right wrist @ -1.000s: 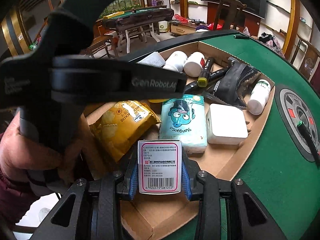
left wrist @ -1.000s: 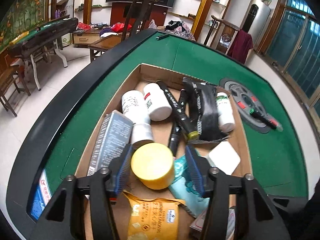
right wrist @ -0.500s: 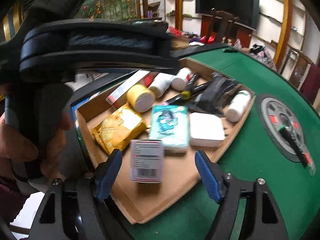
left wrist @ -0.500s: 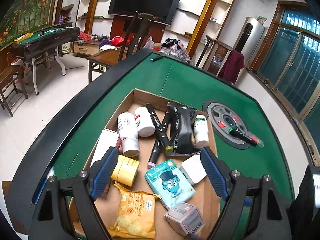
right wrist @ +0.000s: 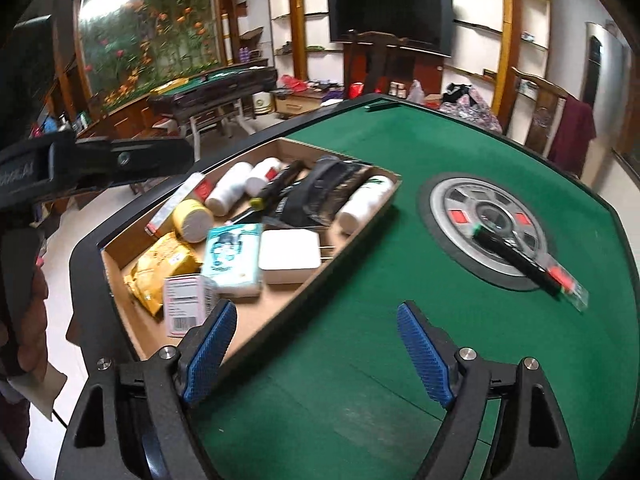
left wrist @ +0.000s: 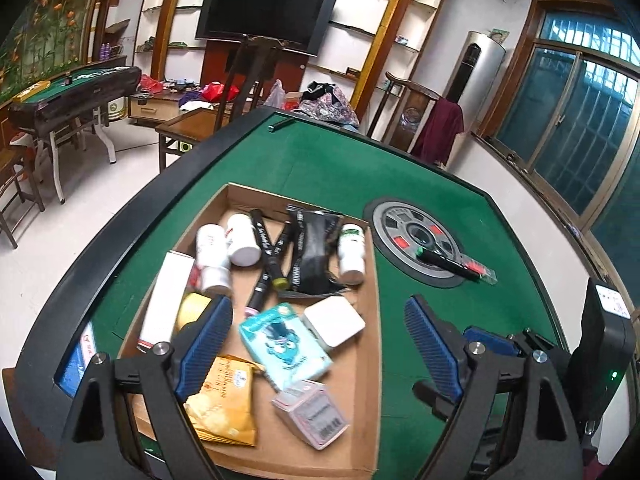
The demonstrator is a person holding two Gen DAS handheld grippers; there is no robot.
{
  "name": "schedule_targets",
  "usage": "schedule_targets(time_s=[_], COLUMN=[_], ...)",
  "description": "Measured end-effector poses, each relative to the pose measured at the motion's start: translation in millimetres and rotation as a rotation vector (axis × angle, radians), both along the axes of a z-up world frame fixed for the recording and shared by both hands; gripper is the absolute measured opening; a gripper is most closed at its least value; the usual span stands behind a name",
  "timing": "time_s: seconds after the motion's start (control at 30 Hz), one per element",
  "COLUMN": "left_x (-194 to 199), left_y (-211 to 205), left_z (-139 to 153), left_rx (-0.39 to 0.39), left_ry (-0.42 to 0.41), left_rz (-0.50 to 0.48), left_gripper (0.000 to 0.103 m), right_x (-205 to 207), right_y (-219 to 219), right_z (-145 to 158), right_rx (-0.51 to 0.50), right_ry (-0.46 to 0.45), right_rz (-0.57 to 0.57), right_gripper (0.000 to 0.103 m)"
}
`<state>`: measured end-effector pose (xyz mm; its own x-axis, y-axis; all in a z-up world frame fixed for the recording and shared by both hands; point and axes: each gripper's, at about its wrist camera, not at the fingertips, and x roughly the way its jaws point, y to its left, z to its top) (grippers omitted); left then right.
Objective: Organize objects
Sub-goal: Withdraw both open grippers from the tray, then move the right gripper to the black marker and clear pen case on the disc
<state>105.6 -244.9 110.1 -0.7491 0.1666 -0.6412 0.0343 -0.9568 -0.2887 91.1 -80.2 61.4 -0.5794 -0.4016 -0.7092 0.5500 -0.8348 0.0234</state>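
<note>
A cardboard tray (left wrist: 370, 292) (right wrist: 362, 240) on the green table holds several items: a yellow jar (left wrist: 192, 310) (right wrist: 192, 218), a pink-white medicine box (left wrist: 312, 414) (right wrist: 184, 304), a teal tissue pack (left wrist: 284, 344), a white charger (left wrist: 334, 322), a yellow snack bag (left wrist: 226, 400), white bottles (left wrist: 240, 236), markers and a black pouch (left wrist: 312, 252). My left gripper (left wrist: 318, 344) is open and empty above the tray's near end. My right gripper (right wrist: 316, 354) is open and empty over the felt, right of the tray.
A round grey hub (left wrist: 416, 246) (right wrist: 488, 224) sits in the table's middle with a black marker (left wrist: 448, 262) (right wrist: 516, 260) lying on it. The right gripper's body (left wrist: 600, 344) shows at the left wrist view's right edge. Chairs and another table stand beyond.
Both grippers opened and pulled back and up. The left let go of the yellow jar; the right let go of the medicine box. Both now lie in the tray. The right swung rightward.
</note>
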Motion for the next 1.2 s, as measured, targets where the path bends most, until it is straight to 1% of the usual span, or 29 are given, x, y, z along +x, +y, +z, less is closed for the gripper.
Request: schedule_targets(time_s=[0.3, 0.5, 0.8, 1.03, 1.1, 1.17, 1.2], left_x=[-5, -12, -24, -33, -34, -35, -35], left_y=[41, 71, 104, 121, 124, 127, 129], left_z=[-1, -6, -19, -31, -35, -40, -42], left_rx=[-0.032, -0.057, -0.079, -0.079, -0.072, -0.058, -0.054], left_ry=[-0.020, -0.044, -0.087, -0.126, -0.135, -0.146, -0.151], left_rz=[-0.063, -0.110, -0.157, -0.185, -0.193, -0.204, -0.208], left_gripper=[0.087, 0.087, 0.087, 0.087, 0.087, 0.087, 0.087], right_x=[-6, -10, -17, -29, -43, -61, -73], right_y=[42, 70, 102, 120, 130, 147, 161], right_z=[4, 7, 7, 7, 6, 4, 2], right_rx=[-0.017, -0.005, -0.003, 0.012, 0.022, 0.016, 0.004], right_ry=[0.026, 0.060, 0.070, 0.060, 0.034, 0.008, -0.015], right_rz=[-0.099, -0.166, -0.222, -0.246, -0.254, -0.296, -0.337], right_gripper=[0.088, 0.088, 0.089, 0.090, 0.091, 0.091, 0.091])
